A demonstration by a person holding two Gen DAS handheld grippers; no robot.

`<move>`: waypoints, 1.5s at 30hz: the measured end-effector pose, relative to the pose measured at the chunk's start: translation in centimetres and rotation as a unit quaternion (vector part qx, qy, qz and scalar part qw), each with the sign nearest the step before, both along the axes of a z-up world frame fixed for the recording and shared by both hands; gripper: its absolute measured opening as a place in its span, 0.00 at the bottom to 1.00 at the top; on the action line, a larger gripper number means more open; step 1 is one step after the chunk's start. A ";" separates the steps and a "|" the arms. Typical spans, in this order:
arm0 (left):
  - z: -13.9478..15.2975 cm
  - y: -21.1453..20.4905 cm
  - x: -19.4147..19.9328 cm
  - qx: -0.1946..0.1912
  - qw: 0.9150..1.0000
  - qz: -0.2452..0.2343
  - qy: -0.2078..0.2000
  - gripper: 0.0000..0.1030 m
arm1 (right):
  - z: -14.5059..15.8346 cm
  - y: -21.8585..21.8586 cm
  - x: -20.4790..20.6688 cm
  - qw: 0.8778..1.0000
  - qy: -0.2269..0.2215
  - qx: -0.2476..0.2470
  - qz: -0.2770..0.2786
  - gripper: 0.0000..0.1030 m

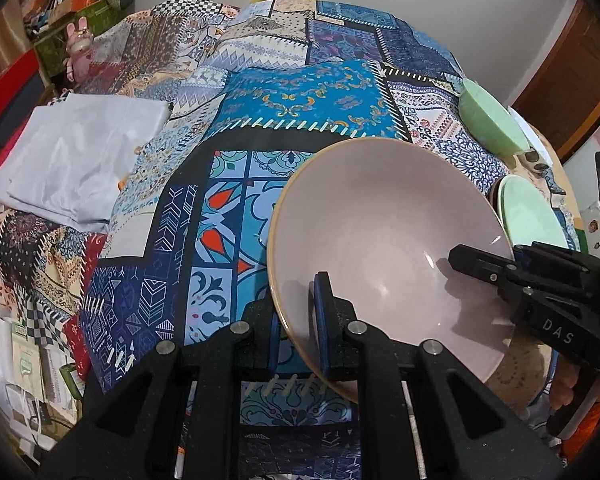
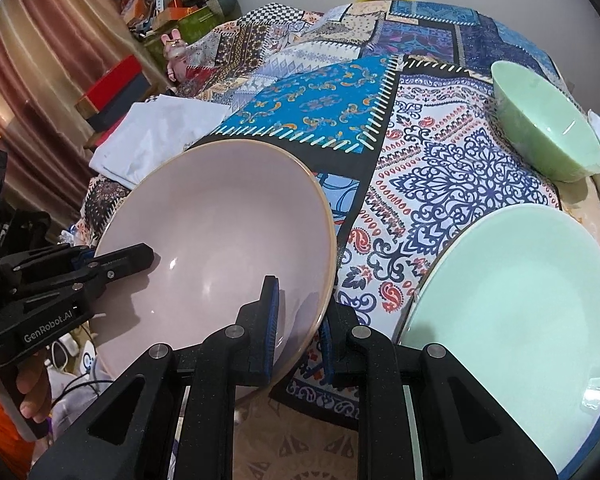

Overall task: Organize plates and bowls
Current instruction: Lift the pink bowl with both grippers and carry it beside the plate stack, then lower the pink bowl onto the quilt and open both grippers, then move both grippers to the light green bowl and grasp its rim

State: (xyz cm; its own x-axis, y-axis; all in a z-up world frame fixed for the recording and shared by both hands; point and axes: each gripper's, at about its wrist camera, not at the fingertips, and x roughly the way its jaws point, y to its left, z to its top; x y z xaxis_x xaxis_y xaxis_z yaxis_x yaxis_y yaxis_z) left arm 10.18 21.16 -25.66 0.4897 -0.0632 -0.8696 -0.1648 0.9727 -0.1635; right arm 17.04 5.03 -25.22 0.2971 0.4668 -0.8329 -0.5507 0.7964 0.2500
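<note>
Pink bowl hangs tilted over the patchwork cloth, carried by both claws. Left gripper is clamped narrow on its near-left rim; right gripper pinches the opposite rim likewise. Green plate lies immediately right of the right claw, green bowl beyond it. In my judgement, set-down depends on that rightward offset.
</note>
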 end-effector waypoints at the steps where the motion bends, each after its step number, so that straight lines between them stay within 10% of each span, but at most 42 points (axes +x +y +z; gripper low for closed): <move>1: 0.0 -0.1 0.0 0.000 1.000 -0.001 0.000 0.14 | 0.0 -0.1 -0.1 1.000 0.001 -0.002 0.002 0.19; 5: -0.1 -0.3 -0.1 0.002 1.000 0.000 0.005 0.15 | 0.6 -0.3 -0.3 1.000 -0.004 -0.004 0.005 0.19; 19: 6.1 -1.8 -1.5 0.037 0.998 -0.006 -0.051 0.67 | 6.3 -4.7 -1.1 0.996 -0.078 0.027 -0.020 0.56; 45: 12.4 -13.5 10.4 0.070 0.988 -0.085 -0.112 0.87 | 8.9 -20.7 7.2 0.970 -0.128 0.020 -0.204 0.69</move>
